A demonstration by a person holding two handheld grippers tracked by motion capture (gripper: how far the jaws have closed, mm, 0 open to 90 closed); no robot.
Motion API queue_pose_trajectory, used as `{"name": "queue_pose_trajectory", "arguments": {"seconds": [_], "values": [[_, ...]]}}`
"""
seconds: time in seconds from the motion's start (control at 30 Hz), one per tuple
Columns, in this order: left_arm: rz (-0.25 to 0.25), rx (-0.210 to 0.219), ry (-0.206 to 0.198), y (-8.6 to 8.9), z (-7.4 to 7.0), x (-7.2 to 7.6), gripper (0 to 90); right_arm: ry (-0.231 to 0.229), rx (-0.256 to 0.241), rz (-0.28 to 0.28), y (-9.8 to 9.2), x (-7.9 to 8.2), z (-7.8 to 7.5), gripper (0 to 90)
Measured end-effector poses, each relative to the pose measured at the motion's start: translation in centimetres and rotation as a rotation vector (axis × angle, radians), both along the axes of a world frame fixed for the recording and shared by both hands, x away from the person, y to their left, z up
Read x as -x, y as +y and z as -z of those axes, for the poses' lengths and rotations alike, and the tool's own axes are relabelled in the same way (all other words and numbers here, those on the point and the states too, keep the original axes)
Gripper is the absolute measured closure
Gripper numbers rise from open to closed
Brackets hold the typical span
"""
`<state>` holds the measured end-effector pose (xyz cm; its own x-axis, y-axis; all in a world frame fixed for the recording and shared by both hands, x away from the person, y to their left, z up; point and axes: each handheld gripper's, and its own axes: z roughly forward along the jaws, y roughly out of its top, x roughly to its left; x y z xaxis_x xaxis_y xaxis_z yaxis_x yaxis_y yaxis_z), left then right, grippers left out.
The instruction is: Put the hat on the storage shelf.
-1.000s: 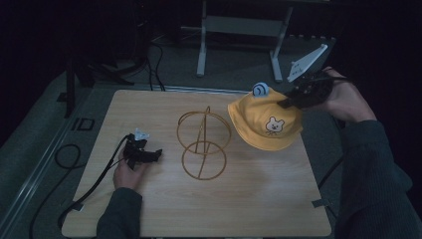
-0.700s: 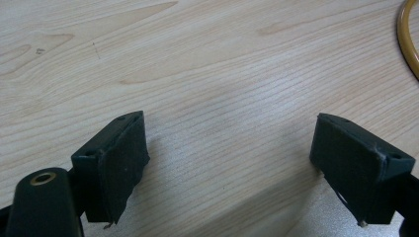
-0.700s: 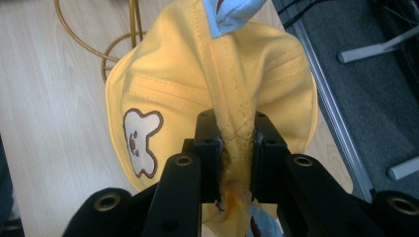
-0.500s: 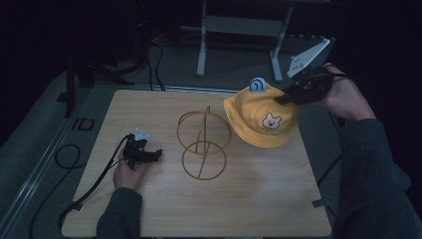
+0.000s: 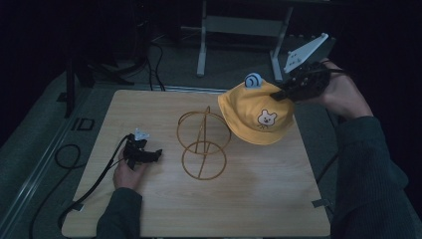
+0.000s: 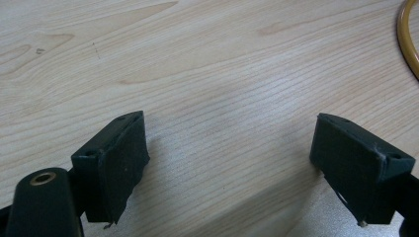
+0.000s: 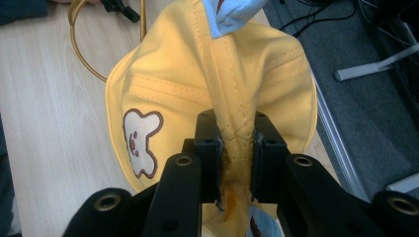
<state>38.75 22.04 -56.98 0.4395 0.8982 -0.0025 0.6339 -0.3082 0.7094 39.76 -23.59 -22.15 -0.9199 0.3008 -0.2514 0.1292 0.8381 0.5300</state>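
Note:
A yellow bucket hat with a white bear patch and a small blue ear hangs in the air over the table's far right part. My right gripper is shut on a pinched fold of the hat's crown, lifting it. Right of the bear patch the fabric bunches between the jaws. A gold wire stand of two rings on a post stands at mid-table, left of the hat. My left gripper rests low at the table's left, open, with bare wood between its fingers.
The wooden table has free room in front and at the left. A black cable trails from the left gripper off the left edge. Metal frame legs stand on the floor beyond the far edge.
The right gripper has raised the hat higher and carried it slightly toward the far edge. The left gripper has stayed in place.

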Motion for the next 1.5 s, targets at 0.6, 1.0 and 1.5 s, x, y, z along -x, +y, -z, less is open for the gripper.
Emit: {"name": "queue_pose_trajectory", "arguments": {"seconds": [0.6,1.0,1.5], "values": [[0.000,0.001,0.000,0.0,0.0,0.0,14.5,-0.001,-0.015,-0.041,2.1,0.2,-0.6,77.4],[0.000,0.002,-0.001,0.0,0.0,0.0,14.5,0.012,-0.035,-0.092,4.9,0.0,-0.1,77.3],[0.000,0.002,-0.001,0.0,0.0,0.0,14.5,0.009,-0.025,-0.152,8.7,0.3,-0.5,77.3]]}}
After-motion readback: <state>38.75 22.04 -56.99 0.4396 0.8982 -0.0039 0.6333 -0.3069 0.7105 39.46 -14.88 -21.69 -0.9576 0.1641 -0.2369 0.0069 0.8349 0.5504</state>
